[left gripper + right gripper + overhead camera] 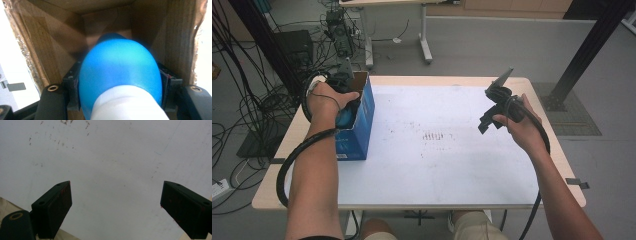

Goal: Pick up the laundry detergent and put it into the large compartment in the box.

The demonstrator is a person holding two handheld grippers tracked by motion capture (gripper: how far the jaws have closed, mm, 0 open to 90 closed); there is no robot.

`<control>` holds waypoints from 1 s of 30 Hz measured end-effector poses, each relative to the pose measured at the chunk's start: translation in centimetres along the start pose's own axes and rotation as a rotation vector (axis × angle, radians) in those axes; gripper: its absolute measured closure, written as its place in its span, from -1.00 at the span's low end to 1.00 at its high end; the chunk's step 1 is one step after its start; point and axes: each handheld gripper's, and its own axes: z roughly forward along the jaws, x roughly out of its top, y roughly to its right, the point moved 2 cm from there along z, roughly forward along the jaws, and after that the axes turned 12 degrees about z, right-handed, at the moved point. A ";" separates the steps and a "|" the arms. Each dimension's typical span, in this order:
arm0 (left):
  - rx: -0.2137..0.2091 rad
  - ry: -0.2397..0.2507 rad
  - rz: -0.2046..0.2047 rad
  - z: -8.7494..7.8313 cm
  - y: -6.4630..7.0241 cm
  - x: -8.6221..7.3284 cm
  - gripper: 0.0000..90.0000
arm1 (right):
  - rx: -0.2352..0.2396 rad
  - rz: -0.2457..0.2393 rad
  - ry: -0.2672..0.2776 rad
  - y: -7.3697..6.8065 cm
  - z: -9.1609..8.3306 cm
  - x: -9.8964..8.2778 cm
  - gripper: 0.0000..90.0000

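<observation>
Left gripper [120, 100] down inside the open top of a blue cardboard box [362, 120]; its fingers [71, 92] are clamped on a blue rounded object [120, 70] with a white lower part, one finger on each flank, pads pressed against it. What the object is cannot be told at this range; it is blurred and close to the lens. Brown corrugated inner walls of the box rise on both sides of the fingers and beyond their tips, with the torn rim to either side. In the high view the left hand [329, 100] sits over the box mouth, the blue object just visible below the hand, inside the box. The box stands at the left edge of the white counter [447, 165], upright, blue faces showing. Right gripper [490, 121] held above the right part of the counter, well apart from the box, gripped by the right hand [522, 127], cable trailing off past the wrist. In the right gripper view its fingers [56, 207] stand wide apart with nothing between them; beneath and beyond the tips lies bare counter with faint dark specks and scuffs. A cluster of the same small marks shows mid-counter, between the two grippers.
</observation>
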 end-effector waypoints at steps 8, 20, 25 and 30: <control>-0.003 0.000 0.000 0.0 -0.1 0.0 -0.19 | -0.002 -0.004 -0.001 -0.1 0.0 0.1 -0.78; -0.008 0.006 -0.005 -0.1 -0.3 -0.3 -0.23 | -0.002 -0.007 0.000 -0.3 -0.1 0.1 -0.78; -0.005 0.015 -0.002 -0.4 -0.3 -0.6 -0.28 | 0.001 -0.008 0.001 -0.3 -0.1 0.0 -0.78; 0.003 0.022 -0.002 -1.1 -0.2 -0.7 -0.31 | 0.003 -0.007 0.001 -0.4 -0.1 0.1 -0.78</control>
